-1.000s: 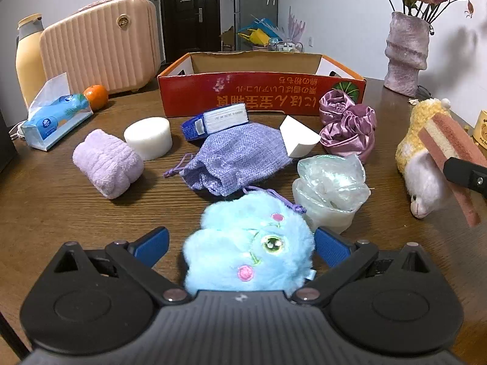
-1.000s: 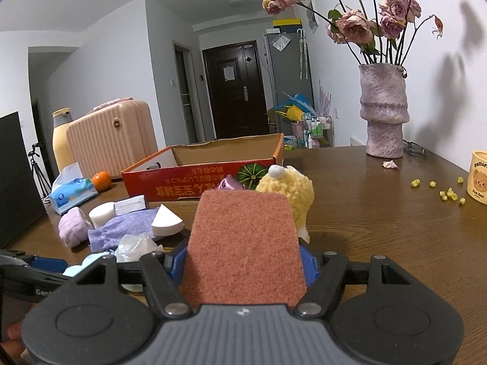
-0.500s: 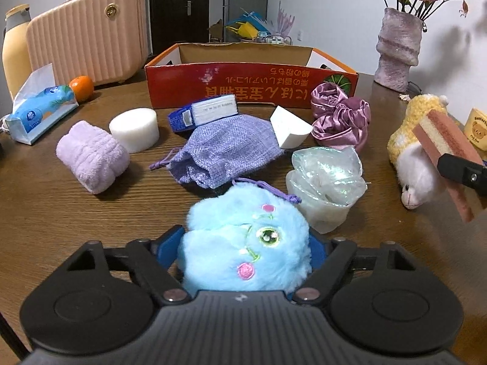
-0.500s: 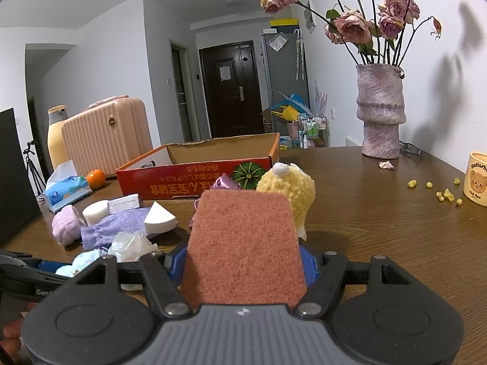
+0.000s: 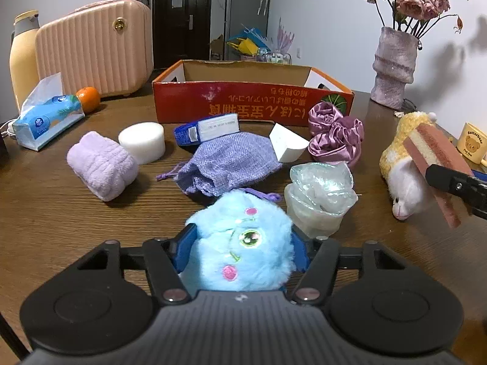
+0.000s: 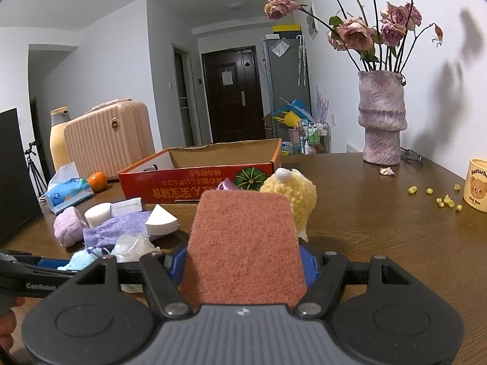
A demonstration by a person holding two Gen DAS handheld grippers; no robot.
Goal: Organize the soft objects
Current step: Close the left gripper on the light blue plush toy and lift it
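My left gripper (image 5: 242,245) is closing on a fluffy blue plush toy (image 5: 243,222); its blue pads press into both sides of the toy just above the brown table. My right gripper (image 6: 243,261) stays shut on a rust-red scouring sponge (image 6: 243,237), held up beside a yellow-and-white plush lamb (image 5: 401,164). The open red cardboard box (image 5: 252,103) stands behind. Between it and me lie a purple pouch (image 5: 228,161), a lilac rolled towel (image 5: 102,168), a white round sponge (image 5: 141,141), a white wedge (image 5: 286,147), satin scrunchies (image 5: 334,135) and a crumpled clear bag (image 5: 319,194).
A tissue pack (image 5: 45,118), an orange (image 5: 88,99), a pink ribbed case (image 5: 94,51) and a yellow bottle (image 5: 22,54) stand at the back left. A vase of dried roses (image 6: 382,121), a bear mug (image 6: 476,185) and scattered crumbs (image 6: 438,196) are on the right.
The left gripper's jaws have come in from wide open until the pads squeeze the blue plush toy. The right gripper and its sponge have held still.
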